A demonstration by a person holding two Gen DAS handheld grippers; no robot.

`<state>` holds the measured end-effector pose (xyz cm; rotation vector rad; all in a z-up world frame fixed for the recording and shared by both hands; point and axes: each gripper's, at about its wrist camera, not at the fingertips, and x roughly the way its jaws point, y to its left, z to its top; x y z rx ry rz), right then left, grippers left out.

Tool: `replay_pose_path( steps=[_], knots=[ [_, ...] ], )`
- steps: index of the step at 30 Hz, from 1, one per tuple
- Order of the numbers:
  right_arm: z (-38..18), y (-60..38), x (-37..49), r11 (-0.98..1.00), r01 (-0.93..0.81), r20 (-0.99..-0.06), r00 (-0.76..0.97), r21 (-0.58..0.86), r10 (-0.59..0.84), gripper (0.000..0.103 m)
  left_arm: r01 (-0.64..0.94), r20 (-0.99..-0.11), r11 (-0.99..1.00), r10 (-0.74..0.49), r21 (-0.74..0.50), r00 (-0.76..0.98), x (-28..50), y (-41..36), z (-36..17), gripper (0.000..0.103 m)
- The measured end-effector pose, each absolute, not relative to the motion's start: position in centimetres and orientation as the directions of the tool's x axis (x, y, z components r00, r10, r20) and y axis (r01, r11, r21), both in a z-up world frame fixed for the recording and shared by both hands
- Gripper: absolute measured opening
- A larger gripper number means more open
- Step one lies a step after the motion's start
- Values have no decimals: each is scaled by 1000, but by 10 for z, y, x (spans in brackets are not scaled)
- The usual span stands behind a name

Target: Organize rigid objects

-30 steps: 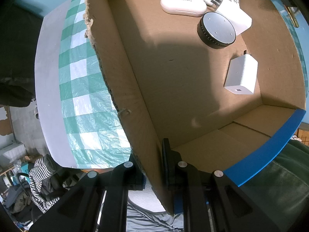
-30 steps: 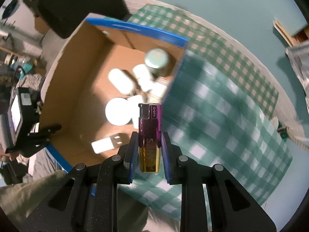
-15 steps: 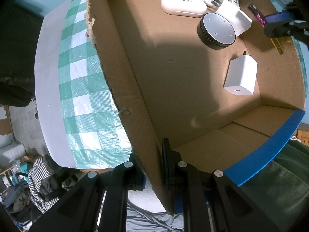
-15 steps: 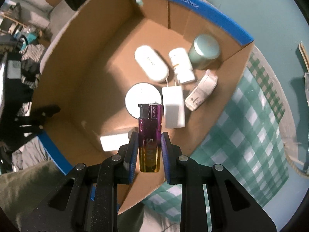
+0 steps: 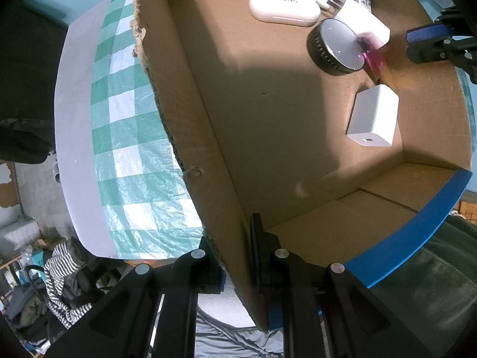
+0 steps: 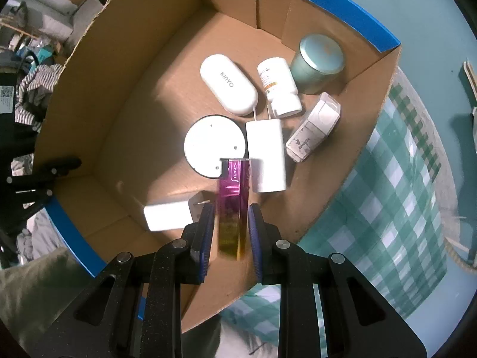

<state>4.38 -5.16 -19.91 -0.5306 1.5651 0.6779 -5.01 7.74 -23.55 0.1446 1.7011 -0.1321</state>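
A brown cardboard box (image 5: 193, 119) with a blue rim stands on the green checked cloth. My left gripper (image 5: 235, 235) is shut on the box's near side wall, one pad on each face. My right gripper (image 6: 230, 207) hangs over the inside of the box (image 6: 89, 89), pointing down. The pink-and-gold lighter (image 6: 232, 197) between its fingers is blurred while the fingers are sharp. A thin gap shows at the left pad, so the lighter is slipping out. In the left wrist view the lighter (image 5: 371, 55) is a pink smear below and left of the right gripper (image 5: 429, 41).
Inside the box lie a white oval case (image 6: 228, 85), a white bottle (image 6: 278, 89), a teal tin (image 6: 320, 64), a round puck (image 6: 214, 146), two white chargers (image 6: 266, 155) (image 6: 168, 216) and a small clear pack (image 6: 313, 131). The checked cloth (image 6: 402, 194) lies to the right.
The right gripper swung from above the cloth to above the box and sank lower. The lighter, held firmly before, now slides free of the pads. The left gripper kept its hold.
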Motion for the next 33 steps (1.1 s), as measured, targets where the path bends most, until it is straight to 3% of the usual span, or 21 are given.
replay_pose_path(
  steps=[5,10,11,14,16,20,24,27,31,33],
  knots=[
    [-195,-55,44,724,-679,-992,-104,121,68,23,174,-991,985,24,1,-133,-50,75,-234,13],
    [-178,-59,43,735,-665,-991,-79,132,107,37,173,-992,985,30,8,-122,-49,74,-229,13],
    [-173,-62,43,742,-659,-992,-62,124,111,45,170,-993,985,31,11,-116,-49,74,-227,13],
    [-157,-70,46,761,-633,-987,-37,143,154,51,158,-995,987,35,19,-97,-46,74,-219,14],
    [-147,-76,47,779,-613,-987,-1,128,161,62,149,-996,988,38,26,-75,-42,73,-209,14],
    [-119,-93,52,822,-555,-978,69,126,197,63,140,-999,989,43,41,-11,-33,67,-184,37],
    [-86,-114,55,860,-492,-958,155,136,240,63,143,-997,988,42,50,59,-21,55,-151,44],
    [-67,-127,55,883,-447,-944,208,142,257,64,139,-992,988,45,62,121,-14,46,-124,56],
    [-43,-149,56,909,-394,-924,281,136,260,65,137,-977,987,52,82,208,-9,38,-92,83],
    [-34,-160,55,922,-366,-916,314,124,248,65,122,-965,988,61,95,256,-5,36,-76,89]
  ],
)
